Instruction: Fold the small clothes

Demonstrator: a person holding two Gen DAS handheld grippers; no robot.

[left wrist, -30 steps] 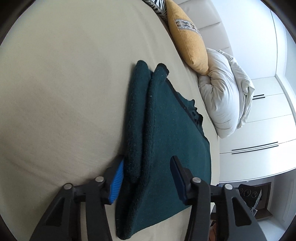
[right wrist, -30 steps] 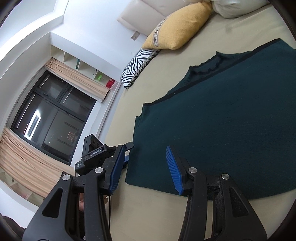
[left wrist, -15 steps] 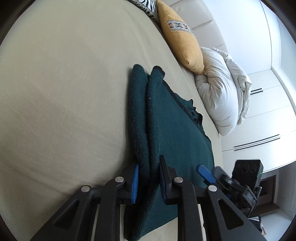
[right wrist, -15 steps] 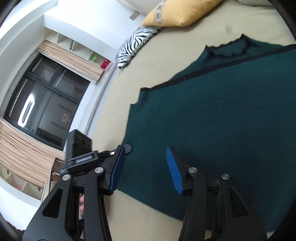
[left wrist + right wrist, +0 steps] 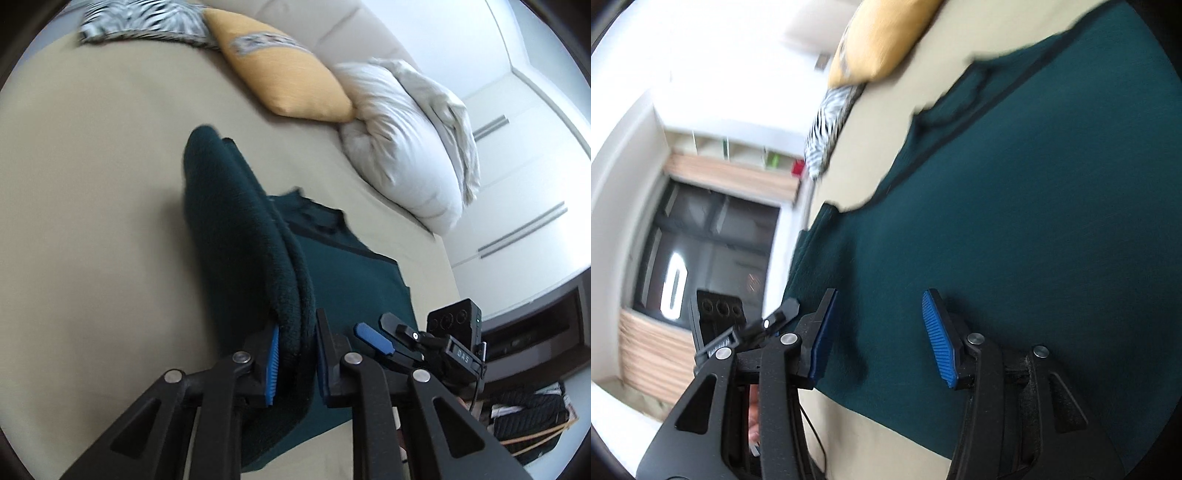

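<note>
The dark green garment [image 5: 354,280] lies spread on the beige bed [image 5: 92,184], its folded left edge raised into a thick ridge pinched between the blue pads of the left hand-held gripper [image 5: 295,354], which is clenched on it. The right hand-held gripper [image 5: 882,336] hangs over the garment's near corner with its jaws released, wide apart and gripping nothing. At the head of the bed lie a yellow cushion [image 5: 288,77], a zebra-striped cushion [image 5: 144,18] and a white pillow [image 5: 402,147].
</note>
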